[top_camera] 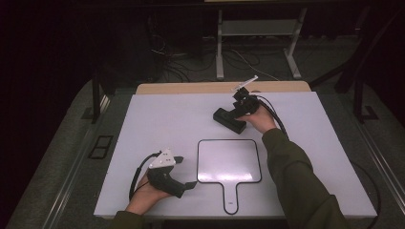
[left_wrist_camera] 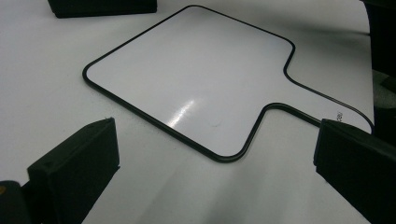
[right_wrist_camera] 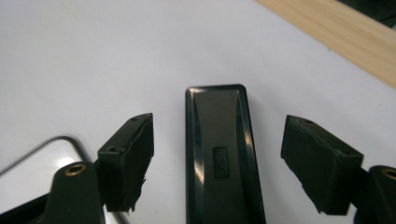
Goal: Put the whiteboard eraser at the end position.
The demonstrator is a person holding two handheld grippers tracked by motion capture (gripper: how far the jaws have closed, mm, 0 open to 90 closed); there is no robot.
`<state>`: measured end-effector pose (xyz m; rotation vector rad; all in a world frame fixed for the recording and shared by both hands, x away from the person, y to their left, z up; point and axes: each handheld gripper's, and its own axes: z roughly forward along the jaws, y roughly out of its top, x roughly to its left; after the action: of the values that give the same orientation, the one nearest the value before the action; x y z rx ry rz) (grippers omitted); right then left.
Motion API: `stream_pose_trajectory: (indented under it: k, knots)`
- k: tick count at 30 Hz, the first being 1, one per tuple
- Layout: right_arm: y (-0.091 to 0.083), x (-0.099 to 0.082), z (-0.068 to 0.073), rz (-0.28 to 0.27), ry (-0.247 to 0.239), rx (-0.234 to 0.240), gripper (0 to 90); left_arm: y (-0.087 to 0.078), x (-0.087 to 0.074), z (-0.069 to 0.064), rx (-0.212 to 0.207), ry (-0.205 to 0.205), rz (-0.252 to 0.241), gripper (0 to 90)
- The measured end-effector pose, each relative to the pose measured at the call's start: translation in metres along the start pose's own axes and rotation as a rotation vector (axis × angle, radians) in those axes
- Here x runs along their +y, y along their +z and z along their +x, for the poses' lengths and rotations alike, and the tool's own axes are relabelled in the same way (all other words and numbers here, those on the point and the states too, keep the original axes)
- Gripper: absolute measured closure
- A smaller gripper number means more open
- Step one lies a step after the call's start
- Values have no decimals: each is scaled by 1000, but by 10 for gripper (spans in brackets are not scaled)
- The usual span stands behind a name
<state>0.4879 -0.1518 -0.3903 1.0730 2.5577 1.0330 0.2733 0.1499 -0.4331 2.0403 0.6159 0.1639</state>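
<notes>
Black eraser (right_wrist_camera: pixel 223 158) lies flat on the white desk (top_camera: pixel 157 119) between the right gripper (right_wrist_camera: pixel 219 161) jaws, parted and clear. Left gripper (left_wrist_camera: pixel 215 172), jaws wide, rests low beside the paddle-shaped whiteboard (left_wrist_camera: pixel 196 79).

Dim room; metal frame legs (top_camera: pixel 219 47) (cables (top_camera: pixel 176 67) tangled) behind white table (top_camera: pixel 157 119).

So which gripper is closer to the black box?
The right. The right gripper sits right over the black box, jaws open on either side without touching. The left gripper rests far off, beside the white board.
</notes>
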Motion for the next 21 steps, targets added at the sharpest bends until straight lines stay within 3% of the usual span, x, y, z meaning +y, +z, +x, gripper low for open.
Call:
stream_pose_trajectory:
  k: [3, 4, 6, 11, 21]
  knots:
    - [-10, -1, -1, -40, 15, 24, 209, 0, 0, 1, 3, -4, -1, 0]
    - [-13, -1, -1, -45, 21, 13, 167, 0, 0, 1, 4, -3, -3, 0]
    - [-17, -3, 0, -61, 20, 3, 166, 0, 0, 2, 5, 1, -2, 0]
    - [-25, -10, 2, -107, 24, 42, 166, 0, -1, 3, 10, -3, 4, 0]
    - [-40, -31, 17, -165, 5, 44, 166, -1, -3, 4, 13, -4, 3, 0]
